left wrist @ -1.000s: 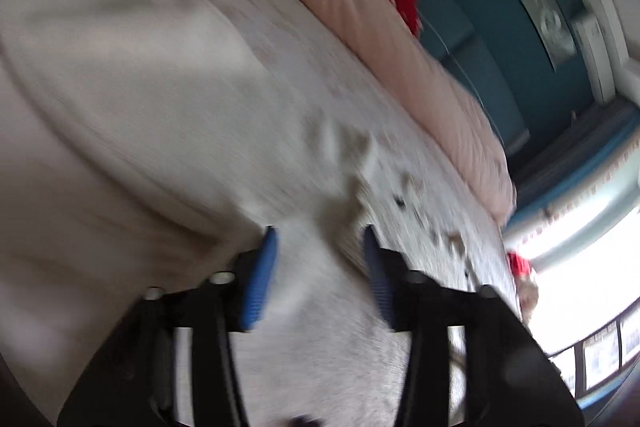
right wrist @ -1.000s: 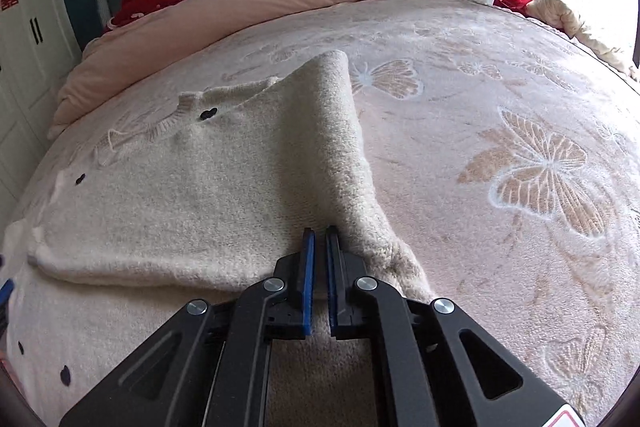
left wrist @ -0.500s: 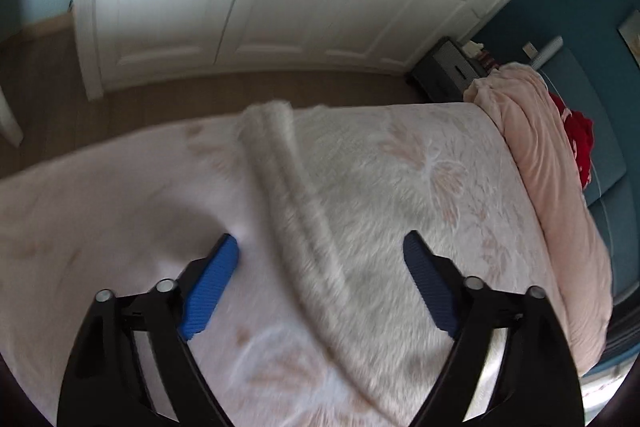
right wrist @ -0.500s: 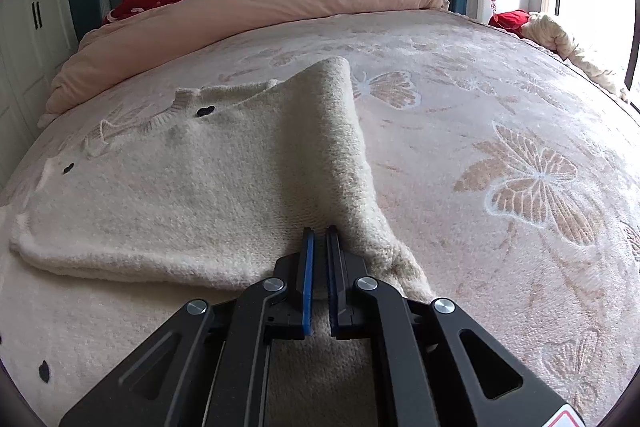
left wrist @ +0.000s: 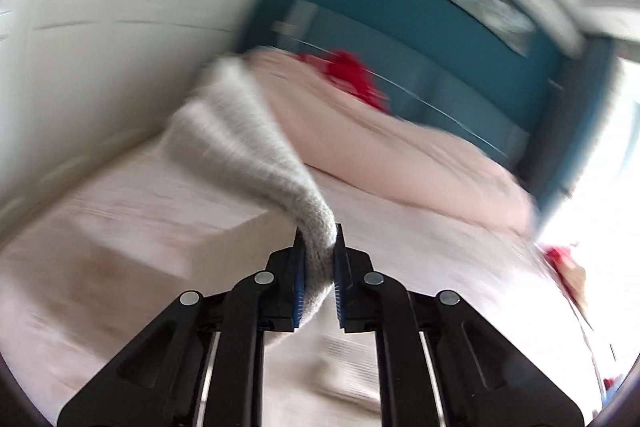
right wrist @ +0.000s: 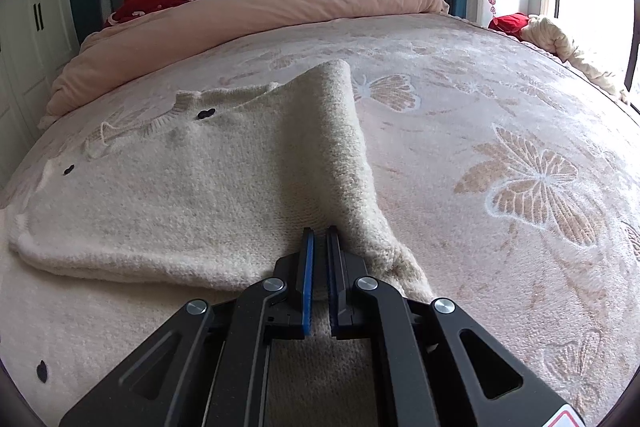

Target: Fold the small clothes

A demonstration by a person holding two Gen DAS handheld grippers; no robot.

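Note:
A cream knit sweater (right wrist: 192, 195) with small dark heart spots lies on the bed, its near part doubled over the rest. My right gripper (right wrist: 319, 239) is shut on the sweater's near edge, where a raised ridge of knit runs away from the jaws. In the blurred left wrist view, my left gripper (left wrist: 318, 247) is shut on a long cream knit sleeve (left wrist: 248, 143), which stretches up and to the left from the jaws above the bed.
The bed has a pale pink butterfly-patterned cover (right wrist: 520, 179). A rolled pink duvet (right wrist: 256, 7) and a red garment (right wrist: 148, 1) lie by the teal headboard. White wardrobe doors (left wrist: 100, 27) stand at the left. More cloth (right wrist: 556, 39) lies by the window.
My left gripper was open over the sleeve half a second ago; now it is shut on it and has lifted and swung with it. My right gripper has stayed shut in place.

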